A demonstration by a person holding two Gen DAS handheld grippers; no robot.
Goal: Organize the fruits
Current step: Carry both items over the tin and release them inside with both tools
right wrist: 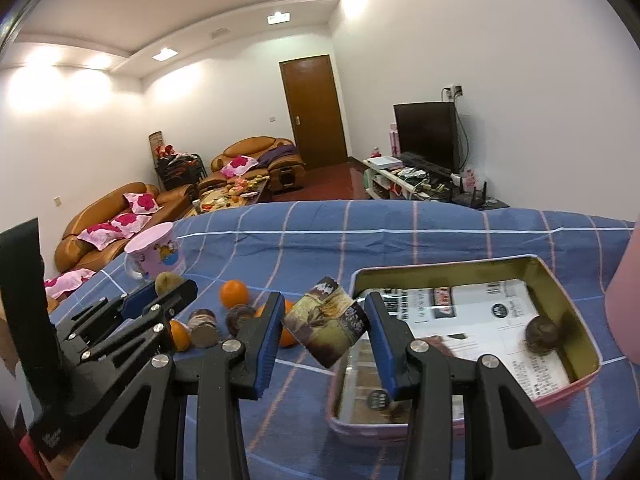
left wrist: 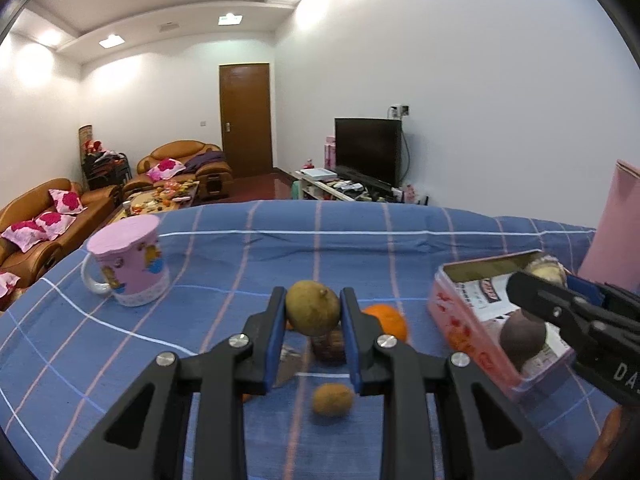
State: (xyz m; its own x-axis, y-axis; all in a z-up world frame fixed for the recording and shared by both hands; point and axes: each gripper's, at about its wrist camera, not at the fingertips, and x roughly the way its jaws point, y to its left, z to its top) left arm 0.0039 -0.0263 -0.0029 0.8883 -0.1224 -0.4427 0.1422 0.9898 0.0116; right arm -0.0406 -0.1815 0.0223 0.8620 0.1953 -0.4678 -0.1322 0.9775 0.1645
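My left gripper [left wrist: 313, 312] is shut on a round green-brown fruit [left wrist: 313, 307], held above the blue checked cloth. Below it lie an orange [left wrist: 386, 322], a small brown fruit [left wrist: 333, 399] and a dark round item [left wrist: 329, 346]. My right gripper [right wrist: 326, 326] is shut on a small printed packet [right wrist: 326, 326], at the left rim of the open pink tin [right wrist: 440, 270]. A dark round fruit [right wrist: 542, 334] sits inside the tin on printed paper. In the right wrist view the left gripper [right wrist: 166, 290] shows at the left with its fruit [right wrist: 167, 282], above several oranges [right wrist: 234, 293].
A pink mug [left wrist: 128, 264] stands at the cloth's far left. A tall pink object [left wrist: 616, 220] rises just right of the tin [left wrist: 460, 320]. The cloth's far edge drops off toward a room with sofas, a door and a television.
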